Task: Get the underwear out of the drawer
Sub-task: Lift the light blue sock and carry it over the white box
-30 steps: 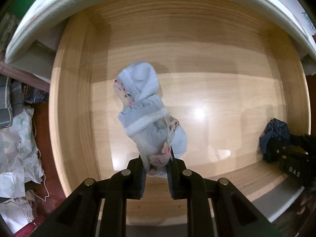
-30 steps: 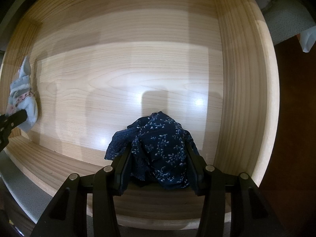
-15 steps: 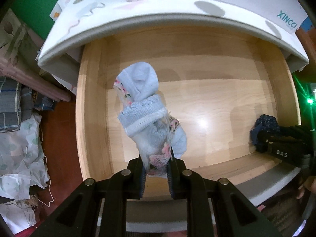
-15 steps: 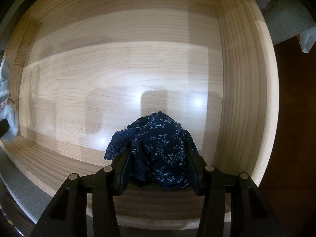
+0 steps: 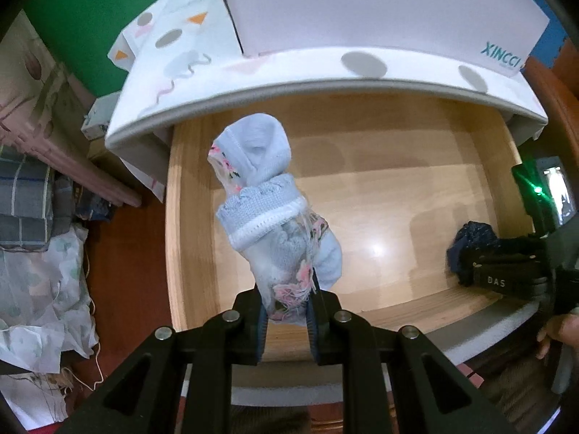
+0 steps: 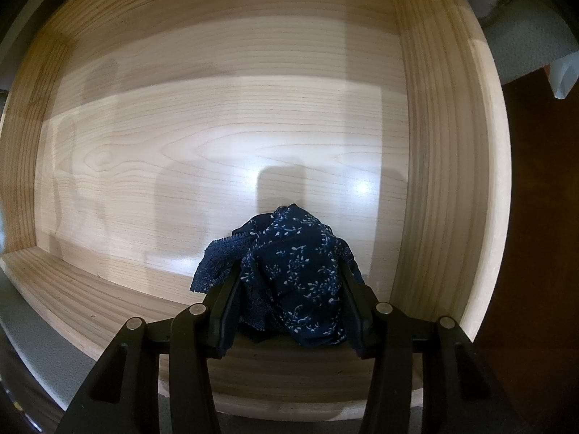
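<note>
The pale wooden drawer (image 6: 231, 115) stands pulled open, its glossy floor bare except for the crumpled navy floral underwear (image 6: 296, 282) lying near its front wall, toward the right side.

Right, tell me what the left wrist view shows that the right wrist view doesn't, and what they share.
Only the left wrist view shows the left hand-held gripper shut on the light blue underwear, which hangs over the drawer, plus the white box on the patterned top and the crumpled cloths on the floor.

Only the right wrist view shows the white floral print and lace edge of the navy underwear up close, and the drawer's right inner wall.

Both show the wooden drawer, the navy underwear and the right hand-held gripper closed around it.
</note>
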The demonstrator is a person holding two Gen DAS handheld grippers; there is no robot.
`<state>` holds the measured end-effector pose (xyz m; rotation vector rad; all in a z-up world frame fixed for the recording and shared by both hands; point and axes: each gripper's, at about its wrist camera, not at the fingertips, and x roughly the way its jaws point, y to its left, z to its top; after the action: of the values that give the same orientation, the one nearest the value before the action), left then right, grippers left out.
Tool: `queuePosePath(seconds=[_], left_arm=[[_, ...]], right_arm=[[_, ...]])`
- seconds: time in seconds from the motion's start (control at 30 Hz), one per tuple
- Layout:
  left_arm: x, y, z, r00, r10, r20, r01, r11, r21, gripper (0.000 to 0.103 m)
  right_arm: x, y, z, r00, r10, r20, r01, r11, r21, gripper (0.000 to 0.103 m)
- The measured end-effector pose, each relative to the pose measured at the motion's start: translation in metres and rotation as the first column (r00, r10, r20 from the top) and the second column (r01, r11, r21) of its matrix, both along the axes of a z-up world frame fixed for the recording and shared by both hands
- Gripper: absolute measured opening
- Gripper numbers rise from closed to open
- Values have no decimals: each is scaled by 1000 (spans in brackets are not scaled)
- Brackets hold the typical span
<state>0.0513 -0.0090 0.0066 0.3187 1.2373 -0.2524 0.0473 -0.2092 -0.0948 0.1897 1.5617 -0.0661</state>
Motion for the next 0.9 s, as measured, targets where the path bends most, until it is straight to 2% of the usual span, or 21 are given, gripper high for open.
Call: queuePosePath(seconds=[0.13,0.4,0.63,0.9], left_arm=[[-4,1,12,1000,-11,21,11,1000,-17,17],[-9,10,57,994,-14,105,19,999,-50,17],[-5,21,111,982,2,191,17,995,-96,17],[17,28,179,959,24,283,19,989,-148,17]], right_arm=[[0,0,0,1000,-1,0,1,1000,0,46],[-2,-3,-2,1000,2,0,-2,1000,-2,46],[-2,-3,-2,1000,0,0,0,1000,-2,46],[-2,-3,-2,1000,-2,0,2,1000,-3,46]])
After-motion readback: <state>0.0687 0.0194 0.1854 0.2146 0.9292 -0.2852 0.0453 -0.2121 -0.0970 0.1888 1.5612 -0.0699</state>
